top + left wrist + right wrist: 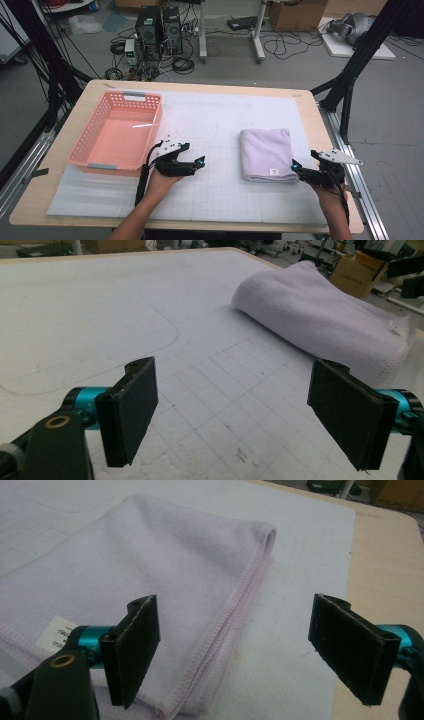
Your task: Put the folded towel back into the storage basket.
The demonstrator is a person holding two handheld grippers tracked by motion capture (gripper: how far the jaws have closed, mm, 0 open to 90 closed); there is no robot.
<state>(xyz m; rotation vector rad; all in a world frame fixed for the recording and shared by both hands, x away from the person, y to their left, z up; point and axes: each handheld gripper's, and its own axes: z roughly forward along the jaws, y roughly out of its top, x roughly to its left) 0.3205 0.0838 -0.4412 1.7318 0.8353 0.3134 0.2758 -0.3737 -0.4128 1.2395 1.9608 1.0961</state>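
We see the big surface [310, 130] first, with the pink basket [116, 131] at ten o'clock. The folded towel [265, 154] lies at three o'clock. We think we are about to grab it, so both grippers must close in. Our right gripper [235, 645] sits low at its corner, jaws wide. Our left gripper [232, 415] waits nearby, jaws wide too.

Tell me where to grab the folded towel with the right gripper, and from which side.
Probably take the towel at its near right corner, along the stitched open edges, coming in low from the right. The right gripper is open there already, its jaws either side of that edge, and the layers lie flat on the mat.
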